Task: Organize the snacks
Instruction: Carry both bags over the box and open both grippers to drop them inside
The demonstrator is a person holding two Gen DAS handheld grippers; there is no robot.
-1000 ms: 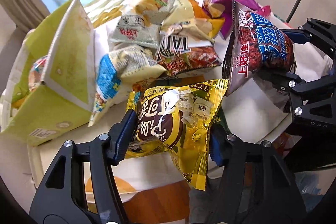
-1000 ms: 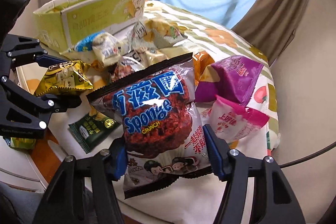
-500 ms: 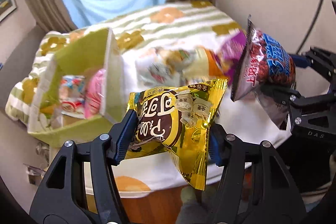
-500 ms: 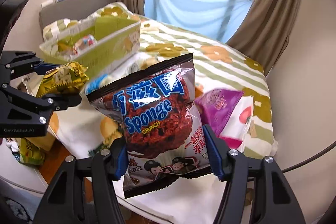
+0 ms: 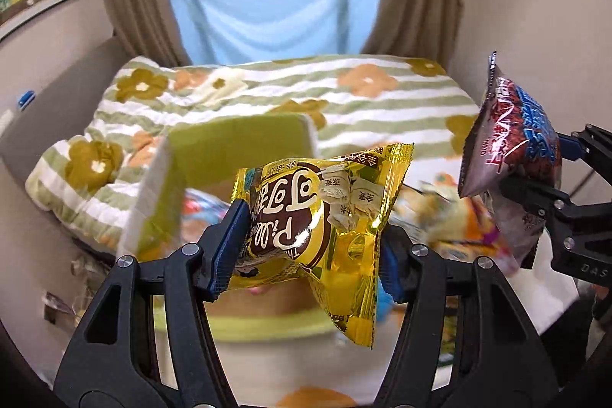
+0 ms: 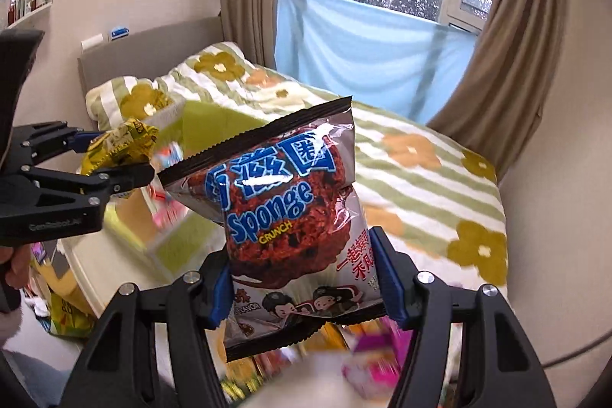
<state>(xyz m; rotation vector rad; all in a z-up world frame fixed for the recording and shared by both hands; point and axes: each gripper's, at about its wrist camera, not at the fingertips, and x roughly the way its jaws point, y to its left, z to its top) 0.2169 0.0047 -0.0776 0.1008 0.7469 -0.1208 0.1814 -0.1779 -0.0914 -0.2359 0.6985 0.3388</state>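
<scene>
**A:** What are you carrying, and where is it?

**B:** 2 packets, 1 per gripper. The crinkly yellow foil snack packet with the brown oval label point(image 5: 317, 217) is up in the air, pinched across its lower half by my left gripper point(image 5: 310, 247); its top corner stands free above the blue pads. The glossy silver-and-red Sponge Crunch bag with blue lettering point(image 6: 290, 217) hangs in my right gripper point(image 6: 306, 282), pads pressed into both sides near its bottom, serrated black top edge tilted left.

**A:** And where do they go?

**B:** I judge into the open lime-green cardboard box point(image 5: 237, 144), which sits on the bed with the green-striped flowered quilt point(image 5: 344, 94). It lies just behind and below the yellow packet, and some colourful packets already lie inside, though blurred.

**A:** How do you do it well?

**B:** Bring each packet over the open mouth before letting go, not over the rim. The left packet is nearer, so it should go first, leaving the right one room. The 2 grippers are close together, so I'd keep them from crossing. Foil is slippery and both bags are puffy; I'd hold steady pressure, lower them, then spread my fingers only once the packet is past the wall.

**A:** Anything left?

**B:** Yes, a blurred heap of loose packets point(image 5: 451, 217) lies to the right of the box.
</scene>
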